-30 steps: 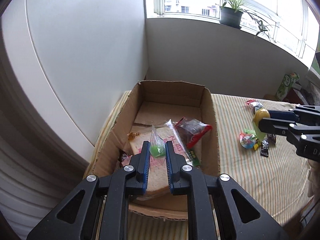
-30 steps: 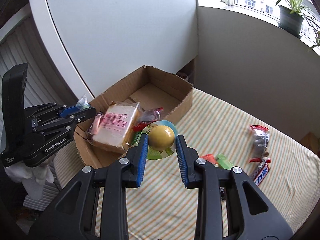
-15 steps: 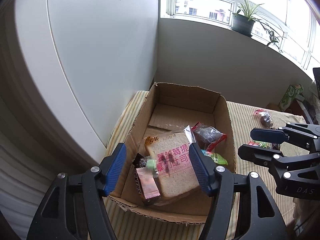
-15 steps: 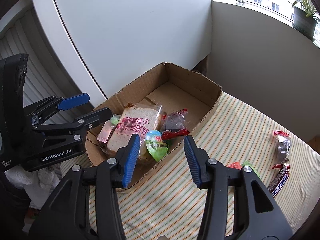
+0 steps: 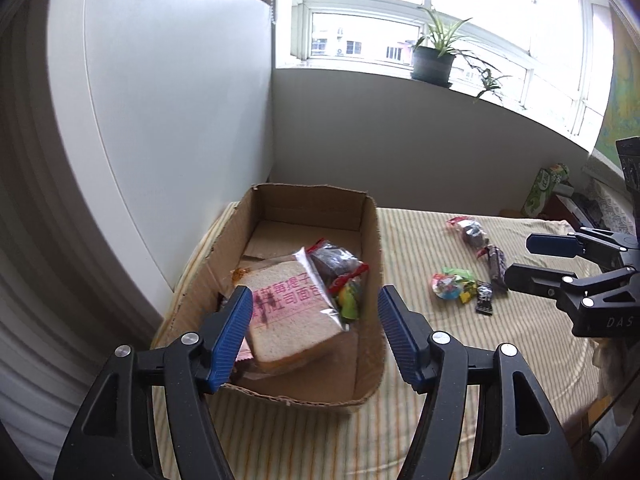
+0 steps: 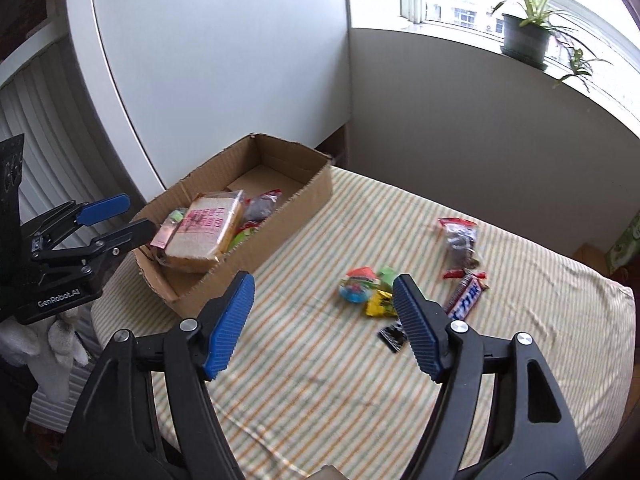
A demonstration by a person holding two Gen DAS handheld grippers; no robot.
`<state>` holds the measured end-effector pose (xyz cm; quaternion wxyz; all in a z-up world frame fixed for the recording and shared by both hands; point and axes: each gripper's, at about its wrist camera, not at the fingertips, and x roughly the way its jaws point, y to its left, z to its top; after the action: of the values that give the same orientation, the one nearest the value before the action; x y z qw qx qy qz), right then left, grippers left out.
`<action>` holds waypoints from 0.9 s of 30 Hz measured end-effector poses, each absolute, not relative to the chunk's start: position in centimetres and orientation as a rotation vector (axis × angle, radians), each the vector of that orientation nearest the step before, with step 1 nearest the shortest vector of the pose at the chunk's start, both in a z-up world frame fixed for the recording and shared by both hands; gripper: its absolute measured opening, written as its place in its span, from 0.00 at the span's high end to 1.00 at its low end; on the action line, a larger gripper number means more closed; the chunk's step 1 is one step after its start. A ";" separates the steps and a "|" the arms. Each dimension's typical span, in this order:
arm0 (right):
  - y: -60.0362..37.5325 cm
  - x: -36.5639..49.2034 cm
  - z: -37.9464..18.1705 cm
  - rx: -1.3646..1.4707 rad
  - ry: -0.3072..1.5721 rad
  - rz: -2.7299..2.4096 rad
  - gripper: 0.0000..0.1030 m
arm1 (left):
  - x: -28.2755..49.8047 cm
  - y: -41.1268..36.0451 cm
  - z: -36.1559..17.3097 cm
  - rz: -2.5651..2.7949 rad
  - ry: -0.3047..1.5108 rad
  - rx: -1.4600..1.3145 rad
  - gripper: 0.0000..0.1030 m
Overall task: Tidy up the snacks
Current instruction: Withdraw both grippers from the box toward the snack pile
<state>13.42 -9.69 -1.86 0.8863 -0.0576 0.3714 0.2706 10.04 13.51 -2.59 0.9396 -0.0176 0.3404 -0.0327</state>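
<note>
Change: both snacks were let go into the box (image 5: 372,240) | left gripper (image 5: 316,332) and right gripper (image 6: 322,322) jaws apart, nothing held | Left: loose snacks (image 6: 368,292) at 1 o'clock on the desk (image 6: 320,360).

You have a potted plant (image 5: 434,56) on the windowsill (image 5: 500,102) ahead of you. A green carton (image 5: 544,190) stands at the far right, beyond the striped tablecloth (image 6: 520,340).

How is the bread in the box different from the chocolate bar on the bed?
The bread is a big, pale square slice pack; the chocolate bar is thin, long and dark with blue print. The bread lies inside the cardboard box on other snacks; the chocolate bar lies outside on the striped cloth. Both are wrapped, and neither hand-held gripper touches them.
</note>
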 end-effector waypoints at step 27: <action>-24.7 10.4 -6.8 0.045 0.795 0.368 0.23 | 10.4 0.7 -8.2 -0.272 0.848 -0.063 0.48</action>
<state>10.42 -24.67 -6.75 0.9054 0.0218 0.3848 0.1783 10.38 0.73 -8.15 0.9020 -0.0303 0.4101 -0.1317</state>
